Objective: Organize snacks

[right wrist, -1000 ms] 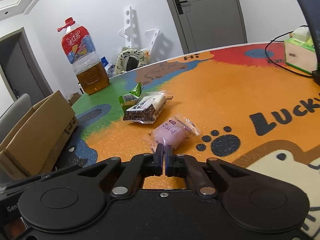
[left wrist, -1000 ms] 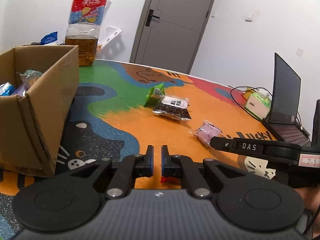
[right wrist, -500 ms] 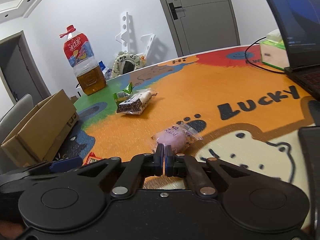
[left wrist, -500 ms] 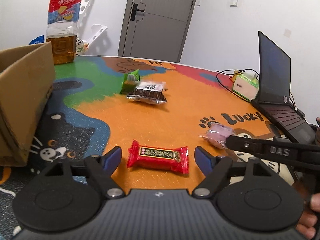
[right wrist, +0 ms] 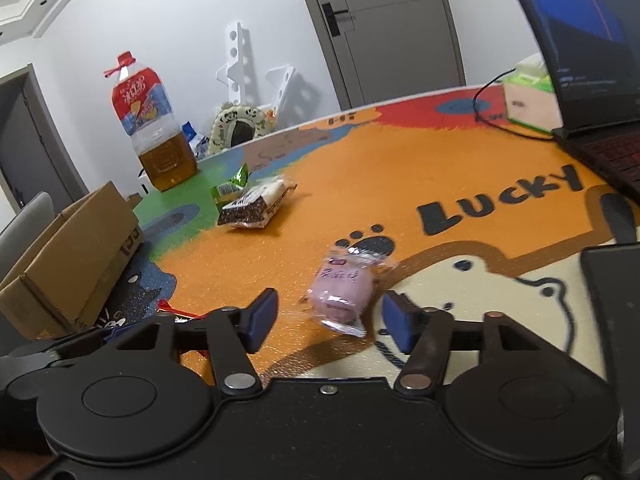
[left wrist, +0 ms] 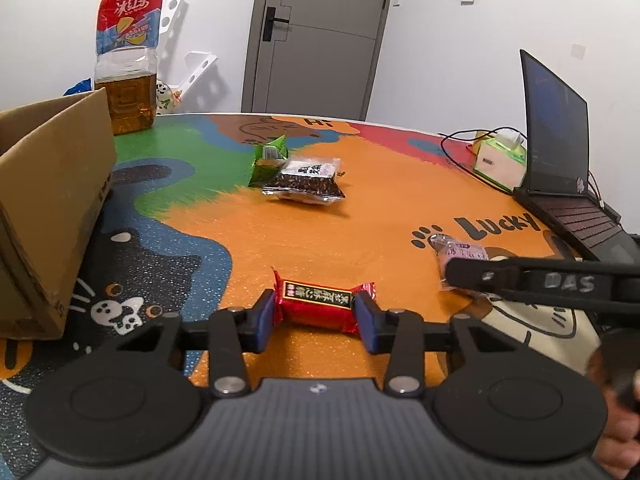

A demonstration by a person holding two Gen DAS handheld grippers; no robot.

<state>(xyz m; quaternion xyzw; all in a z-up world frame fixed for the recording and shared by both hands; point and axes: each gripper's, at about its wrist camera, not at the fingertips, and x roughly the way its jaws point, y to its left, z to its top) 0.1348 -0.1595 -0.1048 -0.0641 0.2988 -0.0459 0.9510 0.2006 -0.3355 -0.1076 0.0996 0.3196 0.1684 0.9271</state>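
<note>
Colourful tabletop [left wrist: 360,216], cardboard box [left wrist: 52,184] at its left edge, left gripper [left wrist: 315,316] fingers pressed against both ends of the red snack [left wrist: 318,302], right gripper [right wrist: 329,318] fingers apart around the pink snack [right wrist: 344,288]

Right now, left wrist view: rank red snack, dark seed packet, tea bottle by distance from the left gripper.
From the left gripper:
1. Red snack, between its fingers.
2. Dark seed packet, mid-table, slightly left.
3. Tea bottle, far left edge, behind the cardboard box.
</note>
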